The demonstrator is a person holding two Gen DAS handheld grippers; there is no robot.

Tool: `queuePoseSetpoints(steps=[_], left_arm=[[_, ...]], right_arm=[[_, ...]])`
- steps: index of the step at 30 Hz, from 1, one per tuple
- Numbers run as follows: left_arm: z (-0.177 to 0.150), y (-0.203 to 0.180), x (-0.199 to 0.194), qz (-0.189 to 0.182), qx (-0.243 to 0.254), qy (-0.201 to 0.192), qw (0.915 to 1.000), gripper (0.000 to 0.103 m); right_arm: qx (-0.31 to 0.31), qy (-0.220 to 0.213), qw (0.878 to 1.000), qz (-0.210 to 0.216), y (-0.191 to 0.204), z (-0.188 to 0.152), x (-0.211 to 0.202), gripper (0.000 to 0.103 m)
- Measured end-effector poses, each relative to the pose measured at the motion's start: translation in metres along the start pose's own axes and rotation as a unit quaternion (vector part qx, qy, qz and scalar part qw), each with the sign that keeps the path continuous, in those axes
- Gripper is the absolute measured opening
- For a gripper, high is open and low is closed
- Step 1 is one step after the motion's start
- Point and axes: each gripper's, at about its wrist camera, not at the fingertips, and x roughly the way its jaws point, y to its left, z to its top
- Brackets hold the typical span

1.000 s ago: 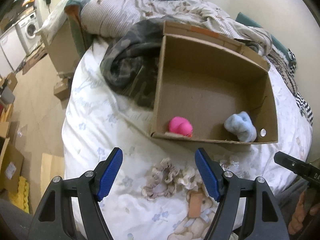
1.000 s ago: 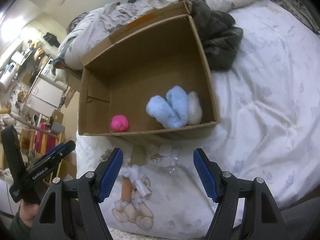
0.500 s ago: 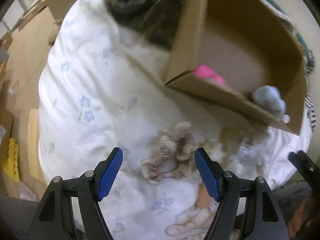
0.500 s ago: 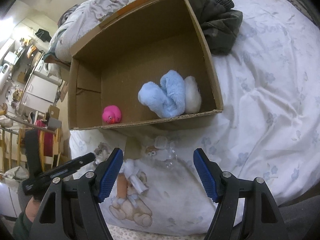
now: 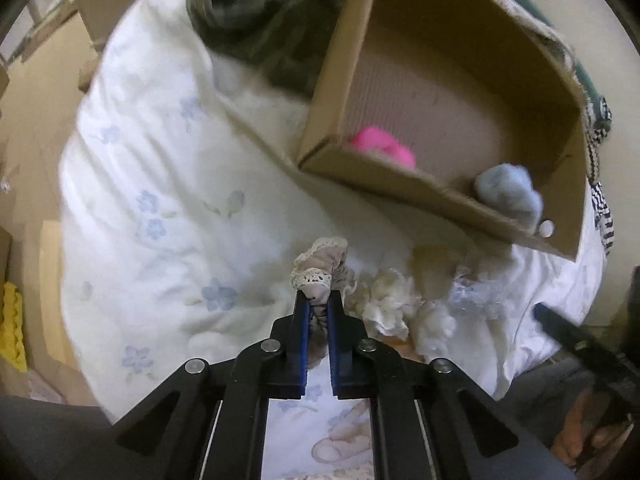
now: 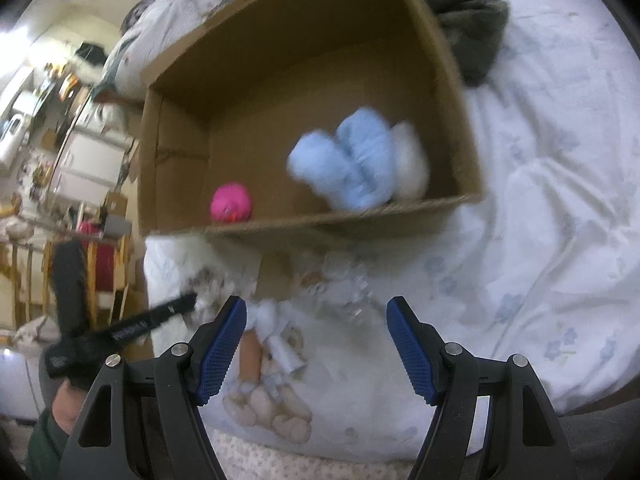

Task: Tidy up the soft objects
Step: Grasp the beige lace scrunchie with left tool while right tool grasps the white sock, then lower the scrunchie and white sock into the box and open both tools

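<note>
From the left wrist camera, the left gripper [image 5: 318, 312] has its blue pads pinched nearly together on a beige, lace-edged scrunchie [image 5: 320, 266], which bunches up beyond the fingertips above the white duvet [image 5: 160, 184] printed with pale blue flowers. Just beside it, toward the near edge of the bed, lie white fluffy tufts [image 5: 390, 300] and a crinkled clear plastic piece [image 5: 474, 294]. Beyond them an open cardboard box [image 5: 400, 186] sits on the duvet; inside, against its near wall, are a pink soft toy [image 5: 384, 146] and, in the near right corner, a pale blue plush [image 5: 508, 192]. A dark rumpled garment [image 5: 248, 16] lies against the box's left wall. The other gripper's dark tip enters at the right edge, and floor and a yellow object show past the bed's left edge. From the right wrist camera, the right gripper [image 6: 316, 330] hangs with jaws wide and nothing between them, over a teddy bear print [image 6: 268, 404] near the duvet's front edge. The box [image 6: 304, 224] lies ahead, holding the pink toy [image 6: 232, 202] at the near wall and the blue plush [image 6: 348, 164] with a white one [image 6: 410, 164] touching it. The left gripper's black body [image 6: 132, 330] carries small white lettering, too blurred to read. White cabinets [image 6: 86, 168] and cluttered wooden furniture fill the room to the left.
</note>
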Motion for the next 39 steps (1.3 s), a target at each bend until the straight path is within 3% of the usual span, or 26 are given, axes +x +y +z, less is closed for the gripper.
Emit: queuePoseSetpoints(steps=[5, 7, 13, 17, 18, 27, 30, 34, 39], left_arm=[[-0.004, -0.004, -0.038, 0.013, 0.010, -0.064, 0.9978, 0.008], [-0.002, -0.002, -0.044, 0.013, 0.009, -0.075, 0.9971, 0.008], [-0.006, 0.002, -0.048, 0.022, 0.005, -0.075, 0.9969, 0.008], [-0.009, 0.004, -0.049, 0.022, 0.002, -0.076, 0.9968, 0.008], [-0.010, 0.003, -0.049, 0.024, 0.005, -0.078, 0.9967, 0.008], [-0.012, -0.008, -0.049, 0.034, 0.027, -0.090, 0.9950, 0.008], [-0.015, -0.015, -0.059, 0.031, 0.038, -0.109, 0.9928, 0.008], [-0.014, -0.028, -0.082, -0.003, 0.052, -0.137, 0.9892, 0.008], [-0.002, -0.042, -0.112, -0.005, 0.072, -0.179, 0.9812, 0.008]], right_arm=[[-0.046, 0.049, 0.998, 0.002, 0.023, -0.008, 0.026, 0.076], [-0.060, 0.074, 0.995, -0.003, 0.032, -0.011, 0.042, 0.054], [-0.100, 0.119, 0.988, -0.025, 0.053, -0.016, 0.077, 0.044], [-0.120, 0.120, 0.985, -0.031, 0.060, -0.015, 0.082, 0.013], [-0.124, 0.117, 0.985, -0.028, 0.060, -0.015, 0.080, 0.008], [-0.129, 0.062, 0.989, 0.025, 0.064, -0.024, 0.036, 0.007], [-0.127, 0.036, 0.990, 0.041, 0.061, -0.024, 0.014, 0.007], [-0.115, -0.014, 0.991, 0.070, 0.057, -0.018, -0.019, 0.007], [-0.100, -0.078, 0.988, 0.086, 0.048, -0.006, -0.052, 0.006]])
